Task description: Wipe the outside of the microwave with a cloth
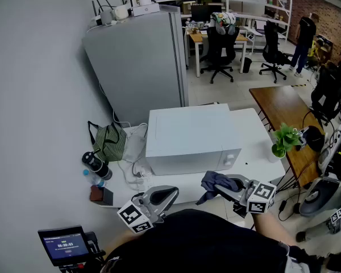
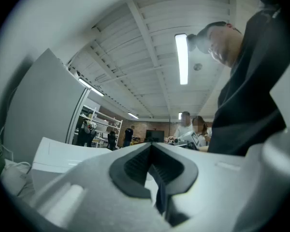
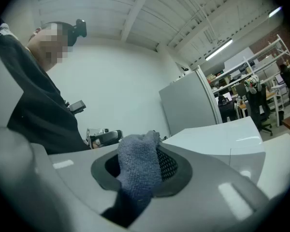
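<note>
Microwave (image 1: 190,138), white, box-shaped, stands on the white tabletop (image 1: 260,131) just ahead of both tools. Right tool (image 1: 230,185) pinches a bunched grey-blue terry cloth (image 1: 213,182). Left tool (image 1: 162,197) is pressed together, empty. Best approach, likely: press the wad flat to the front panel and make even, overlapping strokes.

Your left gripper (image 2: 151,148) had its jaws closed tip to tip w/ nothing btwn them, tilted up so the ceiling filled most of the view. The white microwave (image 2: 55,153) sat just beyond on the left w/ the grey fridge (image 2: 41,105) behind it, & your dark top (image 2: 253,91) filled the right side. A lit strip light (image 2: 182,57) ran overhead; shelving (image 2: 100,124) & a few people (image 2: 185,124) showed far back.
</note>
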The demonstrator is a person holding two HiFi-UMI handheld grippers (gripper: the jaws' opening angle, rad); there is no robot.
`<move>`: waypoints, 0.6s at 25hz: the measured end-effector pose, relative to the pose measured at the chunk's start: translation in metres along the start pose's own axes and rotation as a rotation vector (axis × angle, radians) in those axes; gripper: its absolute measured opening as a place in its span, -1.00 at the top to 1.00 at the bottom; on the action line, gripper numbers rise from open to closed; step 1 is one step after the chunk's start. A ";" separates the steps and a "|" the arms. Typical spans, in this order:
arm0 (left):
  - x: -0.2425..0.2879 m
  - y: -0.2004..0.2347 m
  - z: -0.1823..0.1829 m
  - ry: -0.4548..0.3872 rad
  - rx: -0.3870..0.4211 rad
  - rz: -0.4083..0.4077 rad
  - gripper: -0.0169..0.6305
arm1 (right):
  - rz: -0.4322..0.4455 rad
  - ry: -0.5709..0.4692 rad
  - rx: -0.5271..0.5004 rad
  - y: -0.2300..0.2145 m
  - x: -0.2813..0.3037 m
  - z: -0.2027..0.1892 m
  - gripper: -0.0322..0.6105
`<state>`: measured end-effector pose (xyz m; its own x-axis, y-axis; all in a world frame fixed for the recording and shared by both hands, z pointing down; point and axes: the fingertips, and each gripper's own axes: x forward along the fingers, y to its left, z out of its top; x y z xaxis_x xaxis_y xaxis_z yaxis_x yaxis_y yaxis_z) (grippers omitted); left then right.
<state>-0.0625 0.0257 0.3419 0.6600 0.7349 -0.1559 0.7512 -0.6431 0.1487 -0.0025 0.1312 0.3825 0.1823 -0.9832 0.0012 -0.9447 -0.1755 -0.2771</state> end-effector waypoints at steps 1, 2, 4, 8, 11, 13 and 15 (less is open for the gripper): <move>0.008 -0.002 -0.003 0.002 -0.005 0.002 0.94 | 0.004 -0.001 0.002 -0.005 -0.006 0.002 0.62; 0.017 -0.004 -0.006 0.004 -0.010 0.005 0.94 | 0.010 -0.001 0.003 -0.010 -0.011 0.003 0.62; 0.034 -0.008 -0.013 0.014 -0.014 0.012 0.94 | 0.026 0.002 0.000 -0.021 -0.020 0.005 0.62; 0.060 -0.008 -0.028 0.048 -0.011 0.035 0.94 | 0.071 0.025 -0.009 -0.047 -0.028 0.003 0.62; 0.062 0.006 -0.026 0.032 -0.014 0.084 0.94 | 0.096 0.039 -0.010 -0.063 -0.020 0.004 0.62; 0.059 0.014 -0.023 0.018 -0.017 0.106 0.94 | 0.118 0.038 -0.012 -0.064 -0.011 0.007 0.62; 0.055 0.021 -0.024 0.022 -0.013 0.099 0.94 | 0.131 0.036 -0.013 -0.063 0.002 0.009 0.62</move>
<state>-0.0105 0.0582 0.3593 0.7302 0.6728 -0.1186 0.6824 -0.7097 0.1751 0.0599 0.1413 0.3910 0.0471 -0.9989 0.0005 -0.9632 -0.0455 -0.2648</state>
